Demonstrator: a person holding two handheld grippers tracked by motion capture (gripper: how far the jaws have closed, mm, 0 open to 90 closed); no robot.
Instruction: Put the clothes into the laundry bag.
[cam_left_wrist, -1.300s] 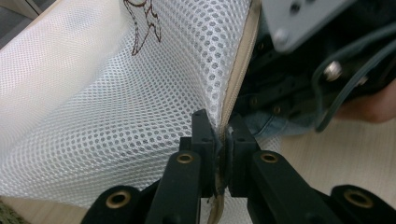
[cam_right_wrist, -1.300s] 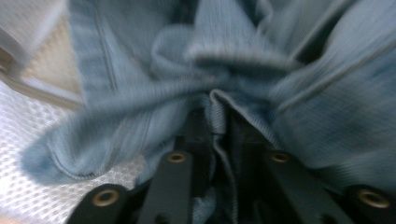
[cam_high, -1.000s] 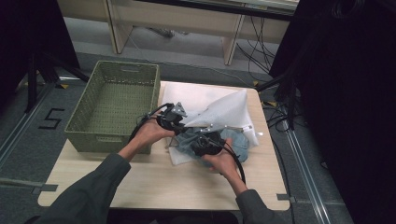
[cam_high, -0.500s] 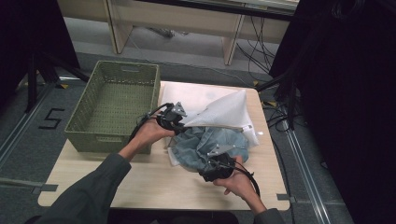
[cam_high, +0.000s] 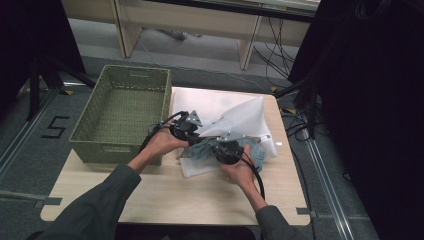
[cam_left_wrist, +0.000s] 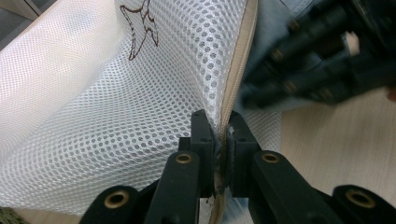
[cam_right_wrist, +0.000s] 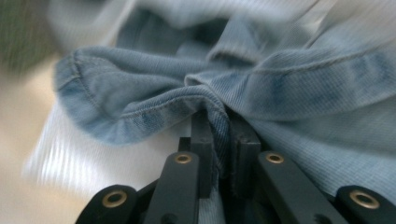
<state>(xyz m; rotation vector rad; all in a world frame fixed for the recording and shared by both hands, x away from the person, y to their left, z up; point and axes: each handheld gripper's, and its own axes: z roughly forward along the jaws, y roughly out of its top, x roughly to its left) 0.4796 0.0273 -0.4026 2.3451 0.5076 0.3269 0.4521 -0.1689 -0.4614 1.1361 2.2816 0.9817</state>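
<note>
The left gripper (cam_left_wrist: 219, 140) pinches the mesh bag (cam_left_wrist: 116, 116) open (zipper edge), while the right gripper (cam_right_wrist: 219, 135), jaws just closed, clamps the denim garment (cam_right_wrist: 280, 93), probably for stuffing inside.

On the table (cam_high: 165, 195), the basket (cam_high: 122, 117) sits at the 10 o'clock part, its near wall close to the left forearm. The mesh bag (cam_high: 220, 107) lies just beside the basket, at 3 o'clock from it, reaching to the table's far edge. One flap of the bag is lifted, its zip edge between the fingers (cam_left_wrist: 201, 140) of the left gripper (cam_high: 186, 125), which is at the bag's 8 o'clock corner. The garment (cam_high: 210, 149) lies on the bag's near part, under the lifted flap. The right gripper (cam_high: 227, 150) is on the garment, at 4 o'clock from the left gripper, a fold of garment between its fingers (cam_right_wrist: 201, 135).
</note>
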